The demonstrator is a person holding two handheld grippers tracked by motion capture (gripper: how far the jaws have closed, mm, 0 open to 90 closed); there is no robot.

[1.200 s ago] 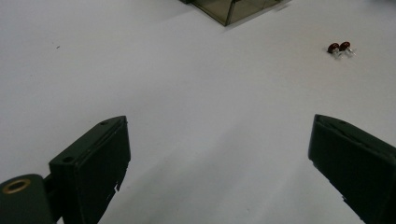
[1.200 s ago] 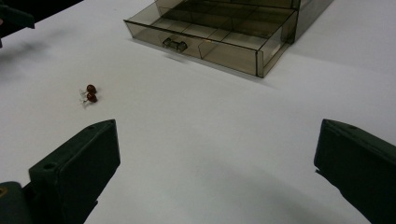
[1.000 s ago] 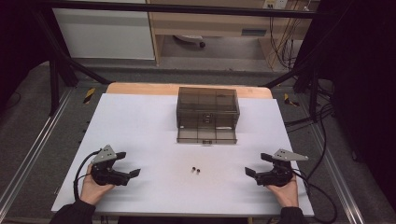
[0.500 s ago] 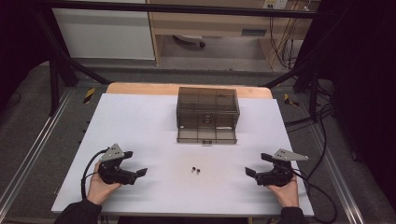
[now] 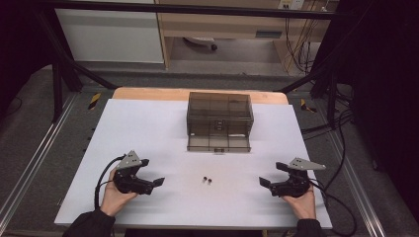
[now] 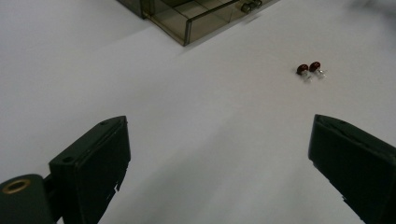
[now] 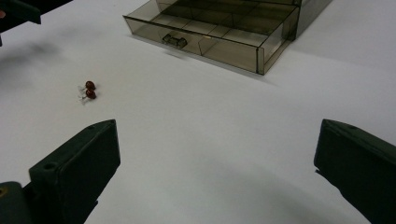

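Note:
Two small dark red parts with thin wire legs [image 5: 207, 179] lie side by side on the white table, in front of the box; they also appear as red parts [image 6: 309, 70] and red parts [image 7: 89, 89]. A smoky transparent drawer box [image 5: 219, 120] stands at the table's middle back, its bottom drawer [image 7: 212, 33] pulled out. My left gripper [image 5: 154, 183] is held low at the front left, open and empty, jaws pointing right toward the parts. At the front right my right gripper [image 5: 267, 178] is open and empty, jaws pointing left.
The white table top [image 5: 148, 128] spans the view, with a wooden edge [image 5: 148, 94] at the back. Black frame bars and cables [image 5: 341, 123] lie beyond the table's right side. The other hand's gripper [image 7: 18, 11] shows at the top left of the right gripper view.
My left gripper has moved right, toward the two red parts. The right gripper has stayed in place.

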